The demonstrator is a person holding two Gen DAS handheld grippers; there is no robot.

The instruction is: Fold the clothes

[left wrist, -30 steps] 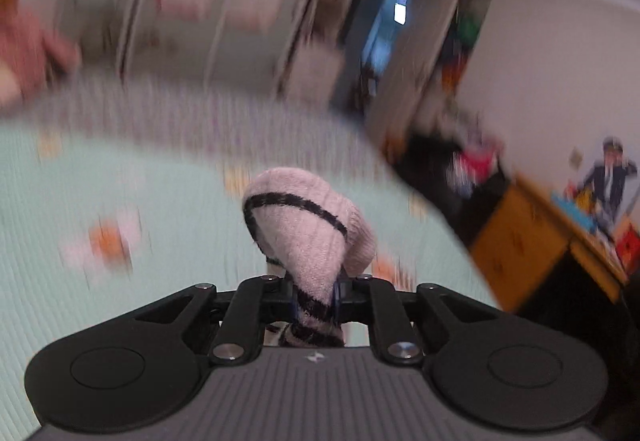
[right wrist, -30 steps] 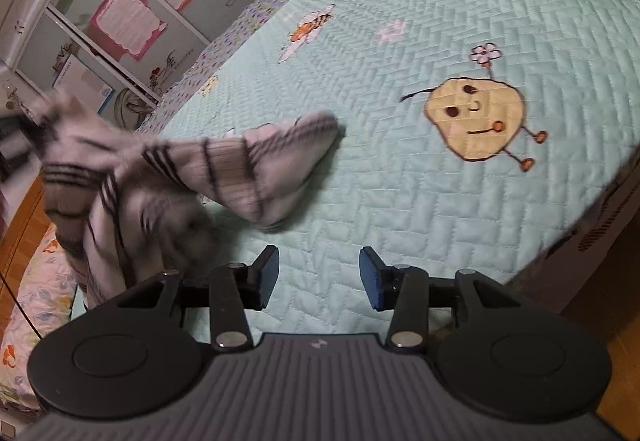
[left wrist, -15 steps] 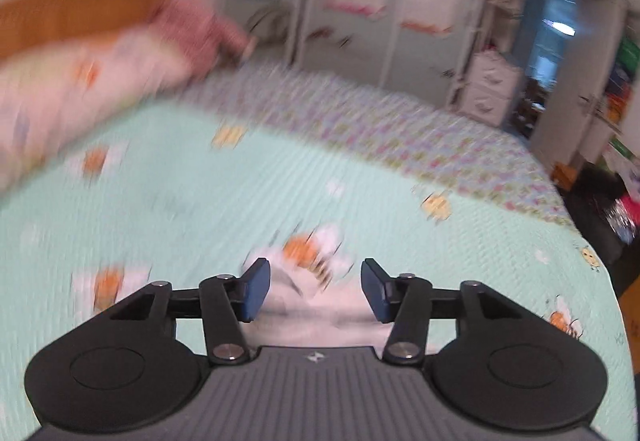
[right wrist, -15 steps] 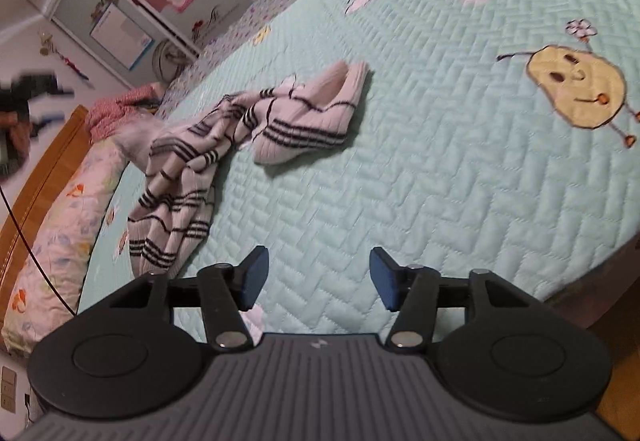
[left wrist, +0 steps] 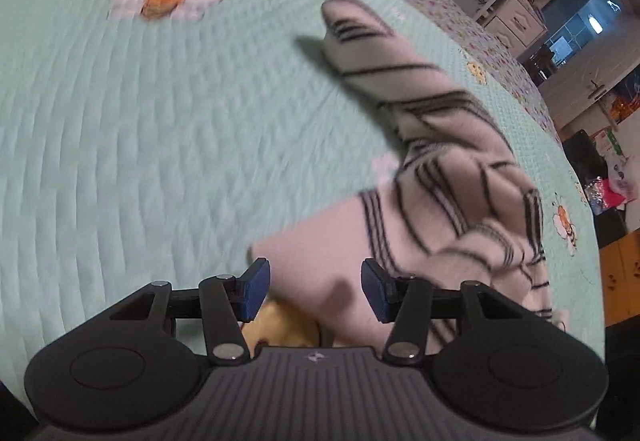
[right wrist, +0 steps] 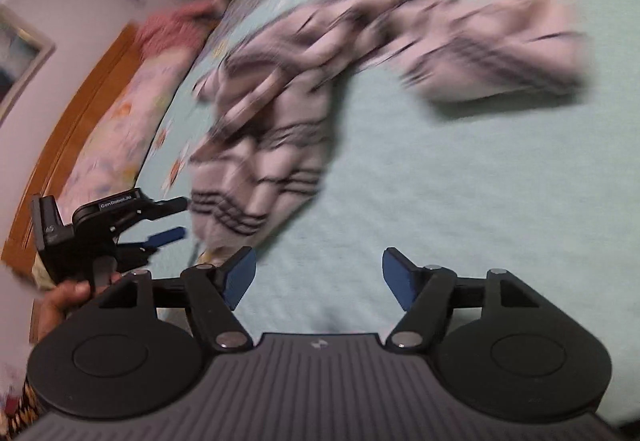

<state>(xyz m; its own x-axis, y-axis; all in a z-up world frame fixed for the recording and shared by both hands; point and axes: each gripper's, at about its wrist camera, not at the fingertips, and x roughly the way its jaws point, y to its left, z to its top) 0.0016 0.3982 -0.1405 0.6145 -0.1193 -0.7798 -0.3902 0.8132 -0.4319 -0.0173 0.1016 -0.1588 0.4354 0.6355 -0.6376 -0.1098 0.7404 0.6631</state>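
Since half a second ago, both cameras are dropping closer to the striped garment [right wrist: 276, 113], now lying crumpled and unfolded across the mint quilt [right wrist: 460, 181]. At left, the left gripper [left wrist: 315, 291] is hovering with jaws wide and empty over a plain pink hem. Further right, the right gripper [right wrist: 319, 277] is also gaping wide, holding nothing. Judging by the rumpling, spreading it flat comes before any fold.
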